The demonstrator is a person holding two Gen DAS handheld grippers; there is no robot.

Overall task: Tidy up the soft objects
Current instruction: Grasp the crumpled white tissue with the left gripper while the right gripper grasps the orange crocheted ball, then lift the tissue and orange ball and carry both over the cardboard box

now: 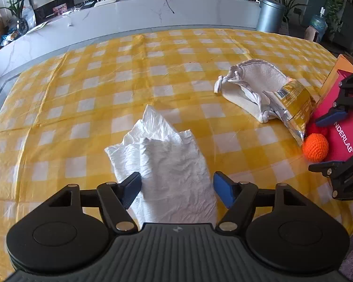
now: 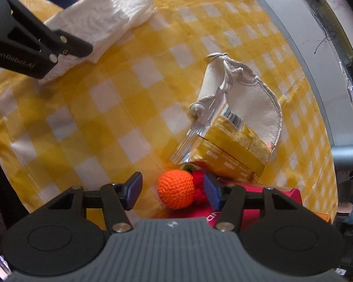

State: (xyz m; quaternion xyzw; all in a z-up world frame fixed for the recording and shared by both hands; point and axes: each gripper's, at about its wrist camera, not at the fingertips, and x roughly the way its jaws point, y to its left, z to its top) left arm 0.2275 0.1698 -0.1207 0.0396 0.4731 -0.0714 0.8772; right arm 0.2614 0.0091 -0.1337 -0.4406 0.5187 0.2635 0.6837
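Nearest my left camera is the white paper towel [image 1: 164,164], crumpled and lying flat on the yellow-checked table [image 1: 82,82]; it runs from under the gripper body out toward 12 o'clock. My left gripper [image 1: 176,188] stands wide open with a finger on each side of the towel. The left pad [image 1: 131,185] seems to touch the towel's edge, while the right one sits just clear of it. I cannot tell for sure whether the pads rest on the table.

My right gripper [image 2: 171,189] is also open. The orange crocheted ball [image 2: 176,189] sits between its fingers, close to the right pad [image 2: 211,192], with a red knitted piece [image 2: 200,183] just behind it. At about 1 o'clock from the ball lies the yellow foil snack bag [image 2: 228,145], overlapping the cream cloth pouch [image 2: 254,103]. A pink box [image 2: 258,192] lies at 3 o'clock, touching or nearly touching the ball.

I judge both hands to be at the approach step, each lined up on its own soft thing, nothing yet picked up. Next, I would close the left fingers to bunch the towel, which will crumple and may slip if I catch only one layer. On the right, I would centre on the ball before squeezing, so I do not snag the red piece or push against the box.
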